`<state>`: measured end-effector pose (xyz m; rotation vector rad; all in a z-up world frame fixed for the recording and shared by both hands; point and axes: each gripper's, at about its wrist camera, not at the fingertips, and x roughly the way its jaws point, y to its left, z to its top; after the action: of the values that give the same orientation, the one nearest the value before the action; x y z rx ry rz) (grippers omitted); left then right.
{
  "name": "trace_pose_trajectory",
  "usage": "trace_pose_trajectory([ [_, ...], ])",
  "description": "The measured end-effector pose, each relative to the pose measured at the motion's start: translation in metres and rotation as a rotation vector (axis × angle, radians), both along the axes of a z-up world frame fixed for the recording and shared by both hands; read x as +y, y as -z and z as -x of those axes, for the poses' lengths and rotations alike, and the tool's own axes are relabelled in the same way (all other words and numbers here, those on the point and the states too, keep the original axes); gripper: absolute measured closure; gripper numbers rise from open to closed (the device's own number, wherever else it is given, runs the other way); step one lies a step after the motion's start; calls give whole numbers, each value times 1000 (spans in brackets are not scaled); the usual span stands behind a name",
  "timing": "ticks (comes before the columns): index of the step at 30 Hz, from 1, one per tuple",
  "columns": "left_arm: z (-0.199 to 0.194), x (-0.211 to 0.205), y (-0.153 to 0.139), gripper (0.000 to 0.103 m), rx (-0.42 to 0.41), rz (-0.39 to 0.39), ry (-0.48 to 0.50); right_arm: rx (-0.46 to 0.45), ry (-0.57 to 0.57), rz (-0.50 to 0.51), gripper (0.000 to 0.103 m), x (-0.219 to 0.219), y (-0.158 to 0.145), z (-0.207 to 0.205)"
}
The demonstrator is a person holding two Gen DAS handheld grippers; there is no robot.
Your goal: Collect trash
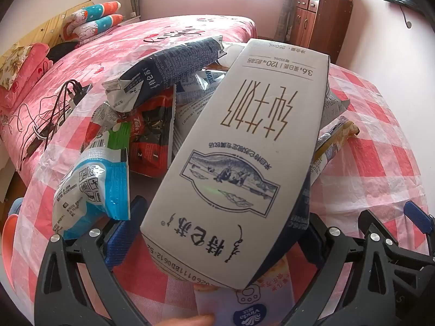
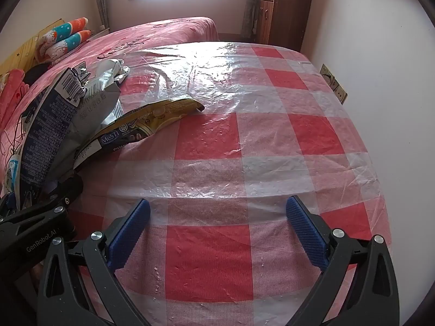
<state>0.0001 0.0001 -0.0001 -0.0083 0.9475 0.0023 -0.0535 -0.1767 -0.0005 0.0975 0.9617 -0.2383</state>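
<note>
Left wrist view: the left hand-held gripper [image 1: 261,225] is spread wide, blue pads well apart. A tall grey-white milk carton [image 1: 239,141] lies between the jaws, its near end low in frame; the pads don't look pressed on it, so not gripped. Print reads upside down: Chinese brand lettering, "250mL", "3.6g", "120mg", plus a blue farm-scene emblem. Judged light and prob. empty, stiff card that dents if squeezed hard; best taken across its narrow sides, mid-body. Behind it, a pile of trash on the red-and-white checked worktop [image 1: 380,163]: a crushed dark-blue carton [image 1: 168,65] far left, a red snack bag [image 1: 152,138] w/ "Tele…" partly legible, a blue-and-white pouch [image 1: 89,187] near left w/ pictograms. All look thin, crinkly, slippery foil; pinch at a flat sealed edge. A tissue pack [image 1: 244,309] marked "Vinda" sits at the near edge, a fingertip beside it. A pink bed [image 1: 163,35] lies beyond, left.

Right wrist view: the right hand-held gripper [image 2: 217,231] also wide apart, nothing between the jaws, hovering over bare checked cloth. The trash heap is at left: a gold coffee sachet [image 2: 152,119] marked "MeSTI" and "INSTAN…", a grey foil bag [image 2: 100,100]. "GenRobot.AI" shows on the other tool's arm, near left.
</note>
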Motion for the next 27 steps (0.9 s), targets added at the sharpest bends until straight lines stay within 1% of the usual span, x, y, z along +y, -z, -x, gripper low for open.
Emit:
trace_pose_trajectory([
  [18, 0, 0, 0, 4, -2, -1, 0, 2, 12, 5, 4, 0, 0, 2],
  [27, 0, 0, 0, 4, -2, -2, 0, 1, 46, 6, 4, 3, -2, 17],
])
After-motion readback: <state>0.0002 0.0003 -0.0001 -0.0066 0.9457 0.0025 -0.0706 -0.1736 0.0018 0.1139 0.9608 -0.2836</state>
